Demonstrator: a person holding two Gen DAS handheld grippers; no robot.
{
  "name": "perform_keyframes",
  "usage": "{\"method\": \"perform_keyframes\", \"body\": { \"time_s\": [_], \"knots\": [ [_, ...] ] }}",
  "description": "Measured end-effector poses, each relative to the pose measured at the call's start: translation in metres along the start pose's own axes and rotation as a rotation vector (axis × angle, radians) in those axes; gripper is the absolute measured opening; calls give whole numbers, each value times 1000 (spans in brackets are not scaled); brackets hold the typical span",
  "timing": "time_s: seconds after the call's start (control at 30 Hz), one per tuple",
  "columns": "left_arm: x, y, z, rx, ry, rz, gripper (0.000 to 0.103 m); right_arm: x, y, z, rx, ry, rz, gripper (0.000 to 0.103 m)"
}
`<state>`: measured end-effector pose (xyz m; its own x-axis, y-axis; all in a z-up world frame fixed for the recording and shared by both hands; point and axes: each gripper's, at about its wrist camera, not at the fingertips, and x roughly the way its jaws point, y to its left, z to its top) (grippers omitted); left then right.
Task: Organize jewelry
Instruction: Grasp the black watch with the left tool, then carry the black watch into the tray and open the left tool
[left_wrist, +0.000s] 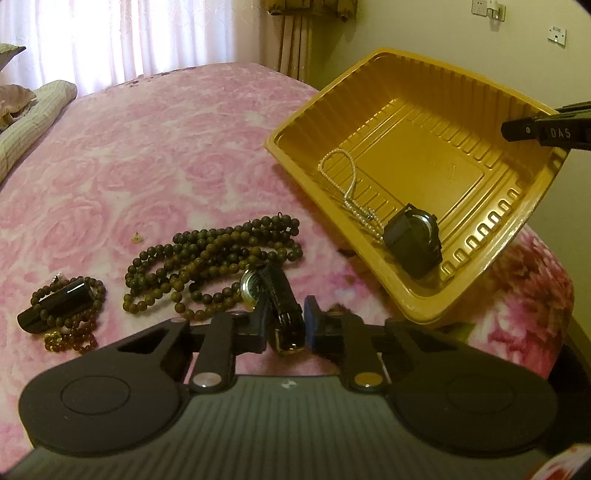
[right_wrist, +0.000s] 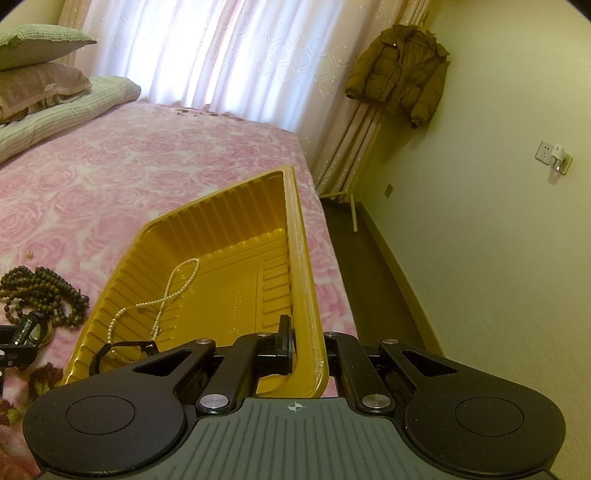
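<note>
A yellow plastic tray (left_wrist: 476, 236) is tilted up at the bed's right edge; it holds a pearl necklace (left_wrist: 347, 184) and a black watch (left_wrist: 413, 240). My right gripper (right_wrist: 308, 347) is shut on the tray's right rim (right_wrist: 303, 280); its fingers (left_wrist: 543, 131) show at the rim in the left wrist view. My left gripper (left_wrist: 284, 325) is shut on the black strap of a gold-faced watch (left_wrist: 280, 302), just above the bed. A long string of dark wooden beads (left_wrist: 207, 266) lies behind it. A black tube (left_wrist: 55, 306) rests on a small bead bracelet at left.
The pink rose-patterned blanket (left_wrist: 147, 147) covers the bed. Pillows and a folded quilt (right_wrist: 55, 107) lie at the far left. The bed's right edge drops to a dark floor (right_wrist: 369, 266) along the wall. A tiny earring (left_wrist: 137, 238) lies on the blanket.
</note>
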<state>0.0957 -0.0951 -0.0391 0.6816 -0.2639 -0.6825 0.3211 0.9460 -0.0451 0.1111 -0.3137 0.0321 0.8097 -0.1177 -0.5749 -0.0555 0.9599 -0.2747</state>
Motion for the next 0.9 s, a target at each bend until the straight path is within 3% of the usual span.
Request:
{"method": "perform_keyframes", "body": {
  "time_s": [0.43, 0.9],
  "knots": [
    [-21, 9, 17, -31, -52, -30, 14, 0, 0, 0, 2, 1, 0, 4],
    [-29, -11, 55, -3, -119, -108, 14, 0, 0, 0, 2, 1, 1, 4]
  ]
}}
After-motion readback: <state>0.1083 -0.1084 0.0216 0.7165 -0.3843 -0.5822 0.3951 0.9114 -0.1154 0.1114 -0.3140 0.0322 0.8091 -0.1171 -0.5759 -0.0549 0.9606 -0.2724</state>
